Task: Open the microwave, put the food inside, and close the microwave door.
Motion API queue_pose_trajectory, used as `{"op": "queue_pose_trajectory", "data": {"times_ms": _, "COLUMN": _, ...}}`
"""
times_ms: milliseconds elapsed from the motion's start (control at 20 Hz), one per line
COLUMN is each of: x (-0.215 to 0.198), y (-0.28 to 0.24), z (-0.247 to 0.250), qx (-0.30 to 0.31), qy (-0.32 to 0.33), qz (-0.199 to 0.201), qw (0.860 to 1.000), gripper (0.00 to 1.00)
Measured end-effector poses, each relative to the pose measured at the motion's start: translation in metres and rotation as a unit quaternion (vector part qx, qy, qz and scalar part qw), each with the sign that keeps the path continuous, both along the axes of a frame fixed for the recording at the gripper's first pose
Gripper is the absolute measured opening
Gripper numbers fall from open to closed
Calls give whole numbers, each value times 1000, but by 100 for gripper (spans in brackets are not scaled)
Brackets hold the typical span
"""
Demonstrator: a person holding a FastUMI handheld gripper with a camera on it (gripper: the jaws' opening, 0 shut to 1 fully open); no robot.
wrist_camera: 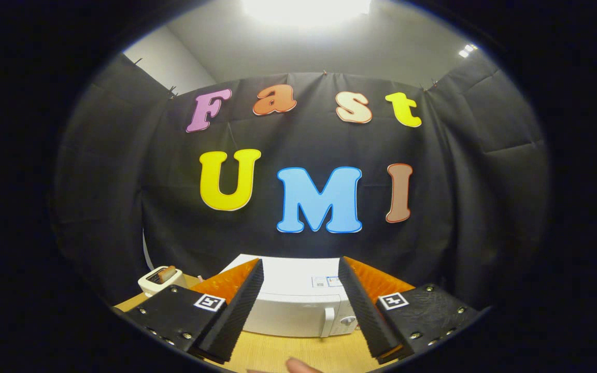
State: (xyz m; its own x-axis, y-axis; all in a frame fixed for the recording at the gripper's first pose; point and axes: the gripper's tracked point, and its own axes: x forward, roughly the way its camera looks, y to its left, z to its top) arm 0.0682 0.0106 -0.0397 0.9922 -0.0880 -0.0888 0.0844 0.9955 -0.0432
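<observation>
The gripper (301, 305) is spread wide, nothing between its fingers, held up above the table (298, 352) and looking down over the top of the microwave (298, 298). The microwave sits on the wood just beyond the fingers, framed in the gap between them, door shut, w/ its upright handle (329, 321) near the right side of the front, next to a knob (349, 320) on the control panel.

Step in hand, as I judge it: getting to the handle to open the door. To do it well: drop lower first (from this height the fingers would come in over the top, not at the front), line the gap up w/ the handle, one finger on each side, then close firmly before pulling. Pull along the door's swing, not straight back, or the grip may slip off or drag the whole box. Which way the door hinges I can't tell for sure; handle at the right suggests hinges at the left.

The food: a toaster (161, 280) stands left of the microwave, behind the left finger, w/ something brown (bread, probably) (168, 273) poking out of its slot. Likely the item to load, but that's a guess.

Surface: light wood, smooth. A fingertip (298, 366) shows at the near edge. Room: dark cloth wall behind, pale ceiling, bright lamp (306, 8) overhead.
</observation>
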Motion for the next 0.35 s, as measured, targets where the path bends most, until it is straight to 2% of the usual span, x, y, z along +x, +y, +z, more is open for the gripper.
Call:
{"op": "queue_pose_trajectory", "data": {"times_ms": 50, "x": -4, "y": -1, "z": -4, "qx": 6, "qy": 1, "qz": 2, "qw": 1000, "gripper": 97}}
{"op": "queue_pose_trajectory", "data": {"times_ms": 350, "x": -15, "y": 2, "z": 4, "qx": -3, "qy": -25, "qz": 11, "qw": 1000, "gripper": 97}}
